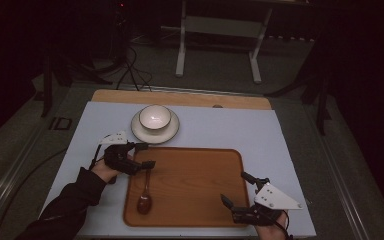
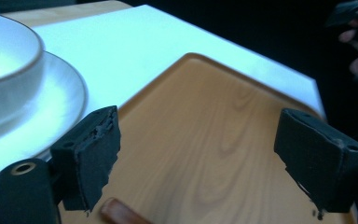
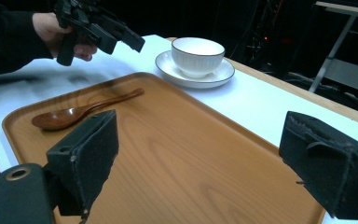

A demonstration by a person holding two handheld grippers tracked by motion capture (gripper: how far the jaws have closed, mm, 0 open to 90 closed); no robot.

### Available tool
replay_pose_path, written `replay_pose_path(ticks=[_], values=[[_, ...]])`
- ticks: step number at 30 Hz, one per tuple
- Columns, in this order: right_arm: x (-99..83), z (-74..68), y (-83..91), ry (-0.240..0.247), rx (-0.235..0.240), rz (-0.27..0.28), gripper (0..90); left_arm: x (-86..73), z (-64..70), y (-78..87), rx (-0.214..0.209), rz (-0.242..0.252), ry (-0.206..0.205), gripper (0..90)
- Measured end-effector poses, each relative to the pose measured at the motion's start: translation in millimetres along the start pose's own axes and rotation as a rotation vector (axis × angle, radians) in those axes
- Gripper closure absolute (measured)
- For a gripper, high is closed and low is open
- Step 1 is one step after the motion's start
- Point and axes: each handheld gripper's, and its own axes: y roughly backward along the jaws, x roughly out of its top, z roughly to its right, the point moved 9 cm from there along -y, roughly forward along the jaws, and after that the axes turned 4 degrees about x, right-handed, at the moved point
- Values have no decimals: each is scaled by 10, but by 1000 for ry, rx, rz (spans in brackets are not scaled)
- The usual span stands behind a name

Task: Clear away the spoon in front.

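Note:
A wooden tray (image 1: 190,185) lies on the white tabletop. A dark wooden spoon (image 1: 145,197) rests on the tray's left side, its handle pointing away from me. My left gripper (image 1: 149,155) stands open just above the handle's end (image 2: 121,212), holding nothing. Behind the tray, a white bowl (image 1: 154,117) sits on a white plate (image 1: 172,132). My right gripper (image 1: 233,187) is open over the tray's near right corner, empty. The right gripper view shows its jaws wide apart above the tray (image 3: 177,154), with the spoon (image 3: 79,111), bowl (image 3: 197,53) and left gripper (image 3: 121,37) beyond.
The white table cover (image 1: 260,130) has bare room to the right of the plate and around the tray. A wooden strip (image 1: 180,97) runs along the far edge. On the dark floor behind are cables (image 1: 130,70) and a metal stand (image 1: 217,30).

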Motion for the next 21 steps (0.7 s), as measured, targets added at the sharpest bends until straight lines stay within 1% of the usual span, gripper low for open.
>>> replay_pose_path(ticks=[1,2,3,4,5,6,7,9,10,11,13,14,15,16,17,18,19,21], values=[[-1,0,0,0,0,0,116,12,2,11,4,-1,8,123],[0,0,1,2,-1,0,116,18,7,15,8,-4,13,86],[0,0,1,2,-1,0,116,18,7,15,8,-4,13,57],[0,0,1,3,-2,0,116,26,19,24,7,-8,15,57],[-2,3,1,1,-2,-1,116,47,45,44,14,-12,7,10],[-4,5,-1,-1,-3,-1,116,47,45,44,14,-12,7,6],[-7,9,-2,-1,-2,-2,116,59,75,71,13,-30,8,6],[-11,12,-4,-1,-3,-3,116,63,87,83,13,-37,6,5],[-13,12,-5,-2,-4,-4,116,69,118,109,28,-46,-14,5],[-11,10,-5,0,-3,-4,116,72,133,121,35,-49,-24,1],[-9,6,-5,1,-5,-4,116,87,184,150,23,-41,-27,1],[-8,6,-4,1,-5,-3,116,87,184,150,23,-41,-27,1],[-9,7,-3,1,-4,-3,116,105,230,181,22,-26,-29,1],[-9,7,-3,1,-4,-3,116,105,230,181,22,-26,-29,1],[-11,10,-5,-1,-5,-4,116,116,279,211,17,-22,-36,1],[-11,10,-5,-1,-5,-4,116,116,279,211,17,-22,-36,1],[-12,12,-6,-1,-5,-4,116,131,333,243,8,-15,-38,1],[-9,10,-6,0,-4,-4,116,154,371,284,18,-1,-49,1]])
